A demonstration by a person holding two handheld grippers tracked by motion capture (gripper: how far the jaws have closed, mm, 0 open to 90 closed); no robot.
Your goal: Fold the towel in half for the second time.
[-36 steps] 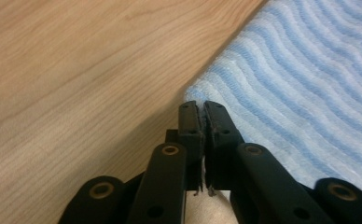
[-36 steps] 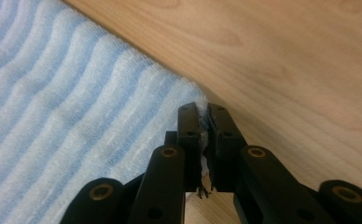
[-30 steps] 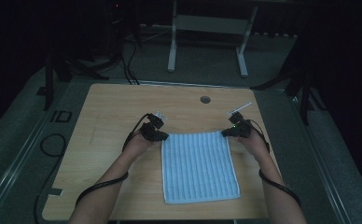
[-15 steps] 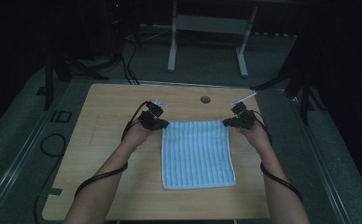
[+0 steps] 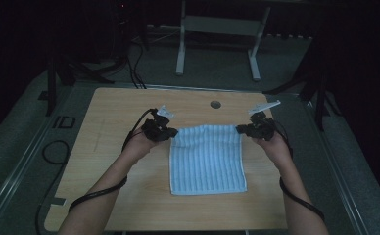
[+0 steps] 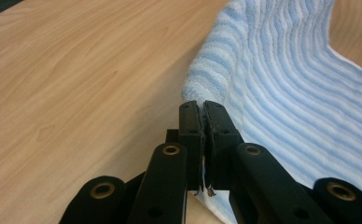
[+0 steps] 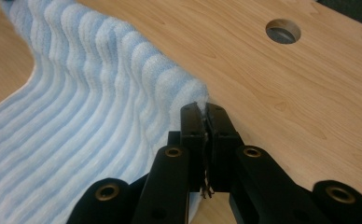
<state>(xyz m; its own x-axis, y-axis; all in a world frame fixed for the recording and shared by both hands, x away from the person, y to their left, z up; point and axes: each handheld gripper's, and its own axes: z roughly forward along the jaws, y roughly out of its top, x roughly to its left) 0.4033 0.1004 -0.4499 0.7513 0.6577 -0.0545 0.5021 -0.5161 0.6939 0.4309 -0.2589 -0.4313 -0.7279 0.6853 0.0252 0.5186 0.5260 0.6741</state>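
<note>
Towel point(image 5: 206, 159) work is at an early stage, by my reading: both far corners are gripped and raised off the table point(image 5: 109, 147), but no fold has been laid yet, so the carrying over, the lining up of edges and the letting go all remain.

In the high view the left gripper point(image 5: 166, 133) has the far left corner and the right gripper point(image 5: 242, 129) the far right one. The left gripper view shows its jaws pressed together with a thin edge of towel point(image 6: 281, 84) pinched between them, and the right gripper view shows the same, the towel point(image 7: 100, 102) bunching into soft waves just beyond the tips.

The towel is pale blue with fine lighter stripes running from far edge to near edge, and its pile looks thick and ribbed. It sits right of the table's middle, its near edge flat and close to the table's near edge, its far edge lifted between the two grippers. A round hole point(image 5: 215, 104) in the tabletop lies beyond it, toward the far edge.
</note>
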